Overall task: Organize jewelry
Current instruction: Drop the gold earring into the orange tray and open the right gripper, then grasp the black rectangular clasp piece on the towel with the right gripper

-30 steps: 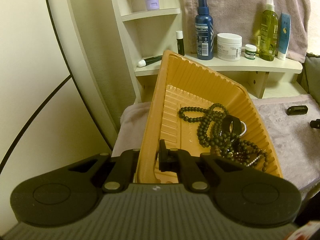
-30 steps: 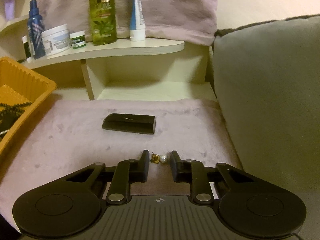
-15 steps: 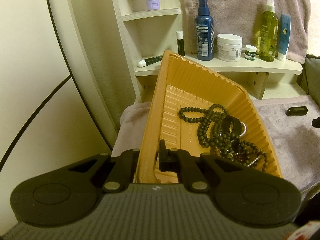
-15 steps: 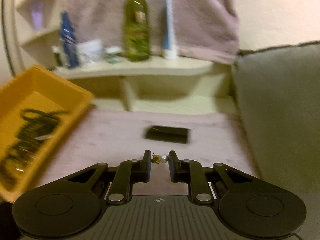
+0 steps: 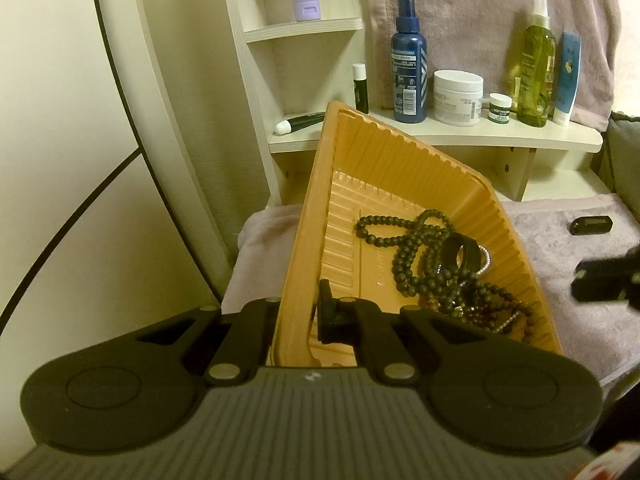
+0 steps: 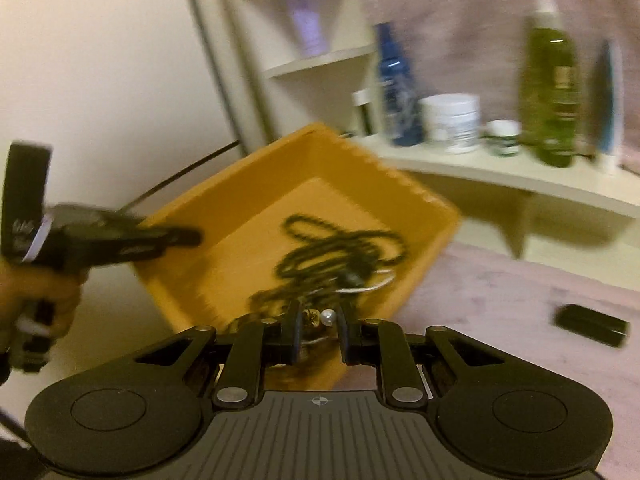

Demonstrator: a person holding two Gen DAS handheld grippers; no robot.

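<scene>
Earring [image 6: 319, 317], pinched crosswise in the right gripper [image 6: 318, 330], hangs at the tray's [image 6: 416, 280] near rim; left gripper [image 5: 298, 312] clamps the tray's wall.

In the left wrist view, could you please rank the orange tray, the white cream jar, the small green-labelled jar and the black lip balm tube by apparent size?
1. Orange tray, largest, though it is also nearest the camera.
2. White cream jar.
3. Black lip balm tube and small green-labelled jar: too close to rank.

Black tongs [image 6: 319, 334], ribbed grey body, silver pivot screws, crosshair mark.
</scene>
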